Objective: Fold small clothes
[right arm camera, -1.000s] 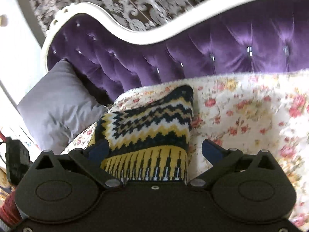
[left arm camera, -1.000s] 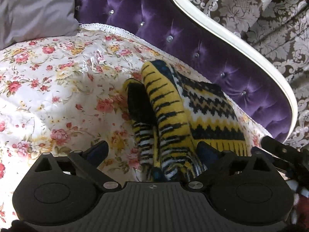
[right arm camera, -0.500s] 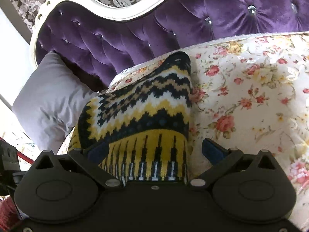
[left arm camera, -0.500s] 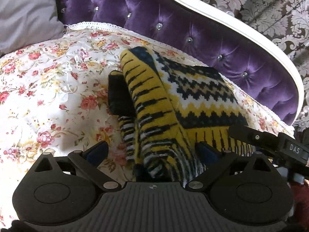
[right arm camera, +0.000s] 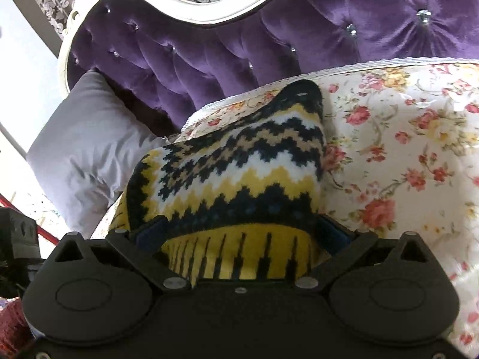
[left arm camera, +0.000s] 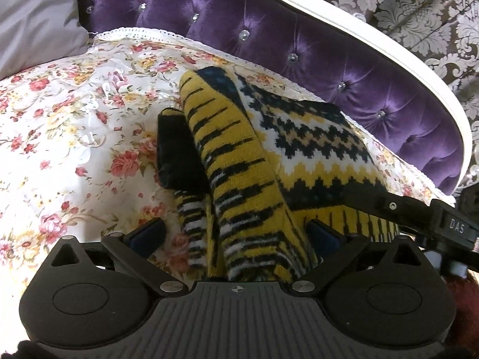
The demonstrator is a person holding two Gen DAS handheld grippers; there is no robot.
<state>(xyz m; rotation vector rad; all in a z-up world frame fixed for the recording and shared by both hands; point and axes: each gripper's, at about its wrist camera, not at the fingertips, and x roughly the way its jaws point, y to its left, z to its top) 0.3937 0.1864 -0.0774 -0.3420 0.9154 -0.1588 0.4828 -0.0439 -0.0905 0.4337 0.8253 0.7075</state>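
A small knitted sweater [left arm camera: 269,161] in yellow, black and white zigzag lies folded on the floral bed cover [left arm camera: 74,125]. Its striped hem end lies between the wide-apart fingers of my left gripper [left arm camera: 236,234], which is open. In the right wrist view the sweater [right arm camera: 239,173] fills the gap of my right gripper [right arm camera: 242,233], also open, with the yellow striped hem between its fingers. The right gripper's black body [left arm camera: 419,212] shows at the right edge of the left wrist view, over the sweater's hem.
A purple tufted headboard [left arm camera: 299,48] with a white frame curves behind the sweater. A grey pillow [right arm camera: 80,149] leans at the bed's head and also shows in the left wrist view [left arm camera: 36,15]. Patterned wallpaper [left arm camera: 419,9] is behind.
Both grippers have moved in closer to the sweater, so its hem now sits deeper between their open fingers. The right gripper has come further over the hem.
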